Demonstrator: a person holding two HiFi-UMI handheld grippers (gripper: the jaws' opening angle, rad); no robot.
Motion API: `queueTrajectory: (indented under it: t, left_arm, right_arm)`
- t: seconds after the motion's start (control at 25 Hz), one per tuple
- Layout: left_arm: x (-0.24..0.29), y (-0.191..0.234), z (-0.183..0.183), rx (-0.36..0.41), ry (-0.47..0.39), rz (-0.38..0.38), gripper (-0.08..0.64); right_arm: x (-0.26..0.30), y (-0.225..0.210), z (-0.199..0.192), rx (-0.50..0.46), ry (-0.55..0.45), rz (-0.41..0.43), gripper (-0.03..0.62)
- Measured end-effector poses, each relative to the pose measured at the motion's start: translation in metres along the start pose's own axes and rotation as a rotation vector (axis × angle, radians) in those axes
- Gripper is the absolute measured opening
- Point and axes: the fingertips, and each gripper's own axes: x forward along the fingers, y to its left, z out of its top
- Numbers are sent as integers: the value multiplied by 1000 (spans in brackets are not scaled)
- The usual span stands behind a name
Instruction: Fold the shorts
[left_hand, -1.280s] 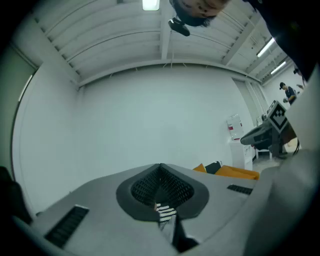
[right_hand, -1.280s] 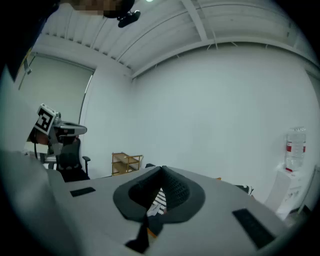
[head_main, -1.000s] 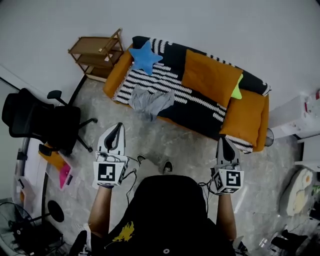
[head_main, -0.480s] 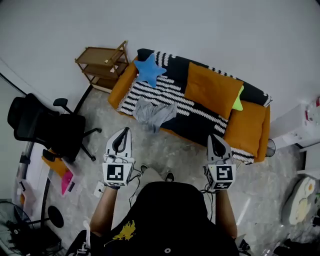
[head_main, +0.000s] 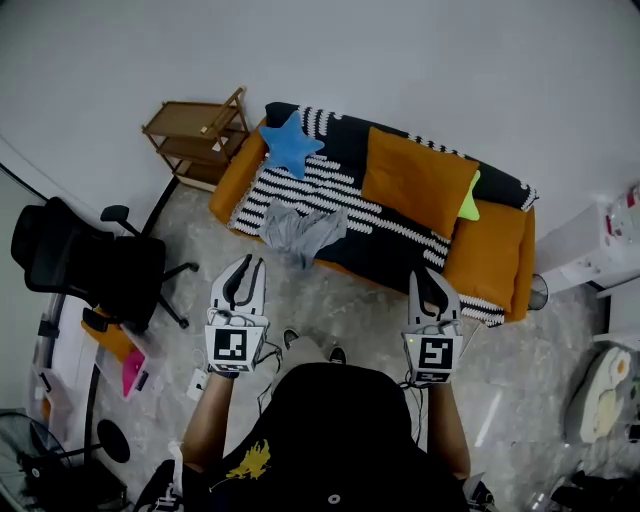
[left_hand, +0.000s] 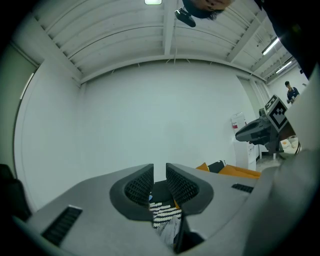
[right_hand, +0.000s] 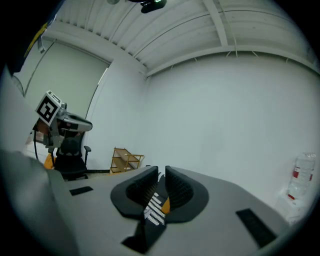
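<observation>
i hold left gripper (head_main: 251, 263) n right gripper (head_main: 428, 276) out level over the floor. both jaws have just been opening, now a narrow gap each, nothing btwn them. grey shorts (head_main: 300, 228) lie crumpled on near edge of sofa (head_main: 495, 240), left part, well apart from both.

An orange sofa (head_main: 492, 248) is standing against the white wall (head_main: 420, 60), and a black blanket with white stripes (head_main: 330, 185) is lying across its seat. A blue star-shaped pillow (head_main: 290, 143) is resting at one end. An orange cushion (head_main: 415, 180) is leaning on the backrest, touching a yellow-green pillow (head_main: 467, 203). A wooden shelf rack (head_main: 195, 125) is standing beside the sofa, and a black office chair (head_main: 85, 265) is sitting on the grey floor (head_main: 370, 300).
</observation>
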Motion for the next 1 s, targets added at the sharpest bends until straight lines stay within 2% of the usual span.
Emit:
queueTrajectory:
  t: [0.16, 0.32, 0.4, 0.52, 0.6, 0.68, 0.72, 0.84, 1.0]
  left_arm:
    - [5, 2, 0, 5, -1, 5, 162]
    - [15, 0, 5, 52, -6, -1, 224]
    - [18, 0, 10, 75, -9, -6, 268]
    - [25, 4, 12, 64, -3, -22, 318]
    - [30, 5, 9, 65, 5, -39, 350]
    - [32, 0, 2, 95, 28, -54, 371]
    - [32, -5, -1, 114, 39, -61, 381]
    - [40, -14, -5, 154, 49, -92, 395]
    - [58, -5, -6, 165, -41, -126, 396]
  right_arm:
    - [-5, -7, -10, 30, 17, -23, 122]
    - [-8, -14, -19, 22, 59, -55, 189]
    - [-7, -18, -23, 8, 81, -84, 263]
    - [-4, -22, -25, 20, 78, -121, 341]
    - [0, -23, -25, 43, 71, -141, 416]
    - [1, -25, -27, 72, 63, -157, 538]
    - [1, -26, -29, 82, 65, -155, 565]
    - [7, -28, -32, 51, 87, -139, 589]
    - [31, -27, -27, -20, 98, -139, 592]
